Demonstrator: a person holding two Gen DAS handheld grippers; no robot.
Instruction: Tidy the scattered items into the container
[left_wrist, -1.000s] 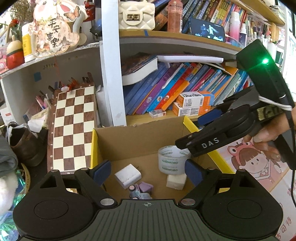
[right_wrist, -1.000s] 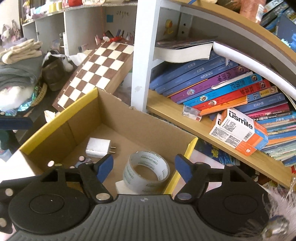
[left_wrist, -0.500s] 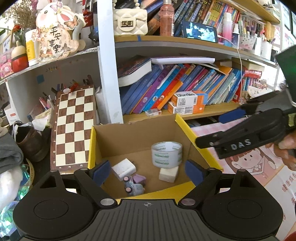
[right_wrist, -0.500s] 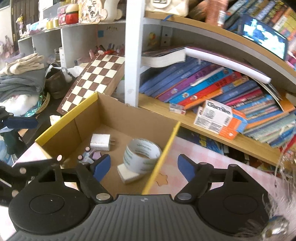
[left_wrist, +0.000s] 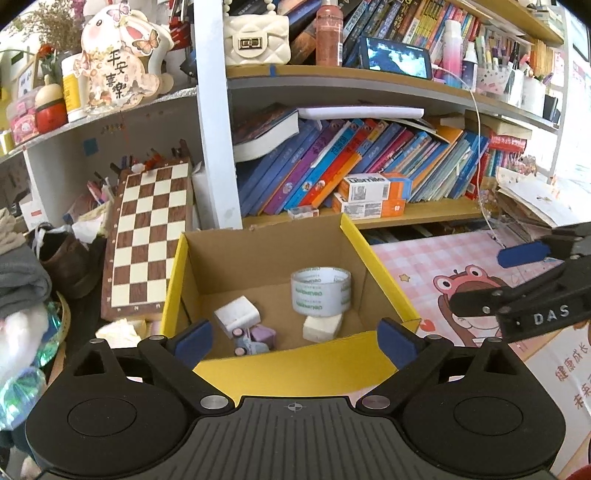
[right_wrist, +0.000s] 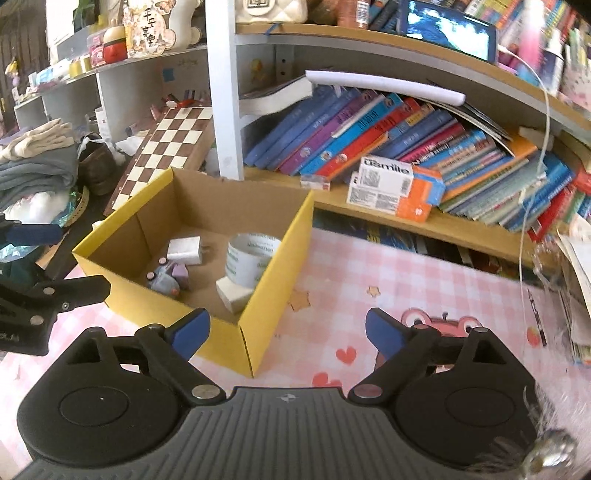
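Both tools hung released and empty, likely because the sorting looked finished: the left hand-held gripper (left_wrist: 294, 338) hovered at the near wall of the yellow cardboard box (left_wrist: 295, 369), and the right hand-held gripper (right_wrist: 288, 328) sat over the pink worktop (right_wrist: 369, 266) beside it. Inside the box lay the tape roll (left_wrist: 320, 291), a white charger (left_wrist: 237, 314), a foam block (left_wrist: 322, 328) touching the roll, and small purple pieces (left_wrist: 255, 338). A chessboard (left_wrist: 147, 236) leaned just left of the box; the bookshelf (right_wrist: 406, 218) crowded in behind it, leaving no obstacle on the mat.
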